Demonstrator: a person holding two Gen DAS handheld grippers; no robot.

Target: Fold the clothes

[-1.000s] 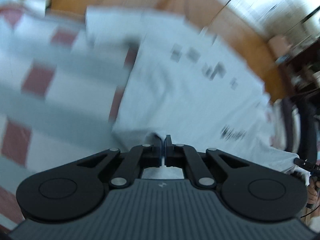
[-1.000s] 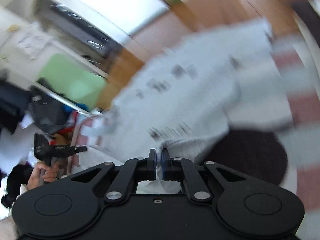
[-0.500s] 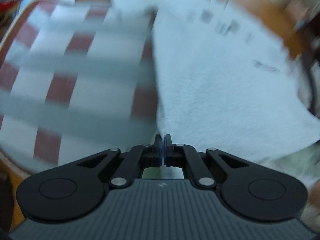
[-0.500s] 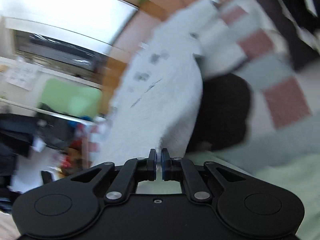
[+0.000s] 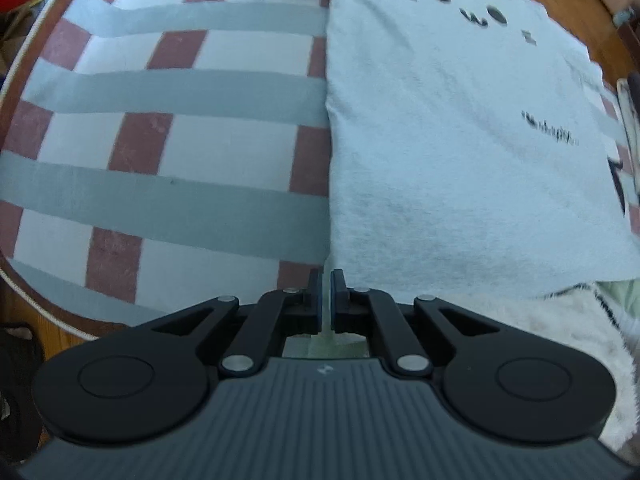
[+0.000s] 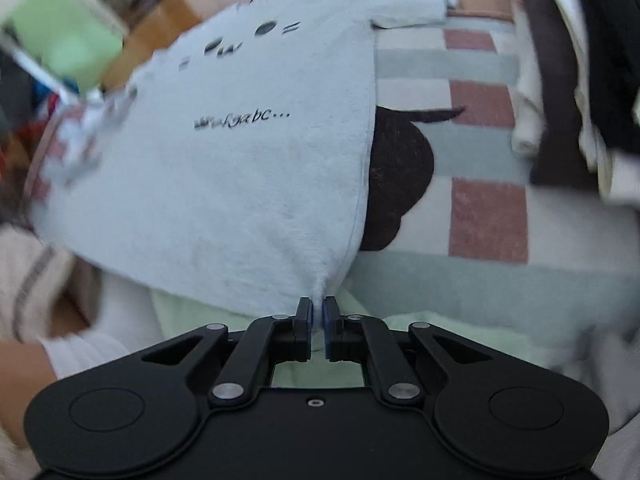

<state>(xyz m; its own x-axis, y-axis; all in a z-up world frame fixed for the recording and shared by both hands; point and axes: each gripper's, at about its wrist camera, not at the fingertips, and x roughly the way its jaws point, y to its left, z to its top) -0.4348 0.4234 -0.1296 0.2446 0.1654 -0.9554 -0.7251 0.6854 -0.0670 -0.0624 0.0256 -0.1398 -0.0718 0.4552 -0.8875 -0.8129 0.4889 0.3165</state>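
Now one pale blue printed fleece shirt (image 5: 440, 128) on your red-and-grey checked mat (image 5: 168, 140), left claw (image 5: 325, 300) closed empty, right claw (image 6: 316, 322) easing apart, hem corner pinched.

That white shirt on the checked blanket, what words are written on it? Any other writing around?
"abc..." closes a dark line of script on the white shirt; the letters before it are too blurred to read.
The face-like marks near the shirt's top are shapes, not words.
A small pale logo on the left tool is too small to read.
The checked blanket shows no writing.
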